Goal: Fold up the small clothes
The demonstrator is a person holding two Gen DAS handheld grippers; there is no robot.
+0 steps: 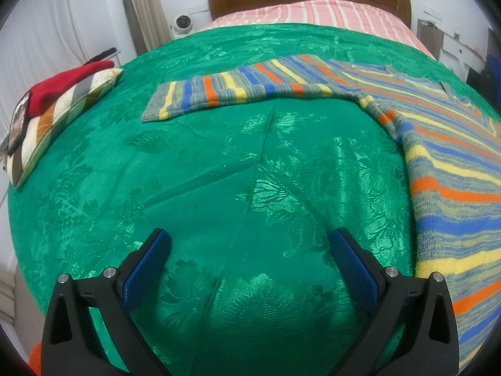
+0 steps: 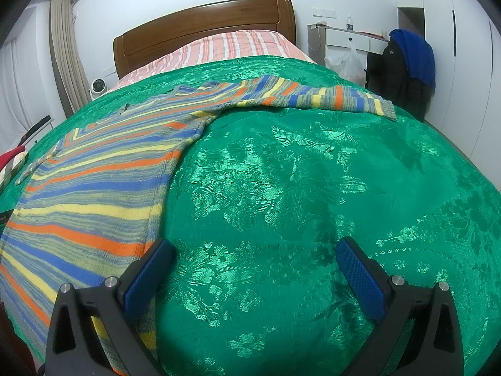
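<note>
Left gripper (image 1: 249,244) wide apart, striped sweater (image 1: 454,156) to its right

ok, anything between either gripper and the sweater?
Nothing visible. Only bare green bedspread lies between the open left gripper and the striped sweater. The open right gripper is already at its side edge.

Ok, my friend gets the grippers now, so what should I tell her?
Left gripper: open, holding nothing, over the green bedspread.
Right gripper: open, holding nothing, its left finger at the sweater's side edge.
Striped sweater: lying flat on the bedspread, both sleeves spread out sideways.
Done: sweater laid out; no fold shows.
Left: fold the sleeves in, then the body.
</note>
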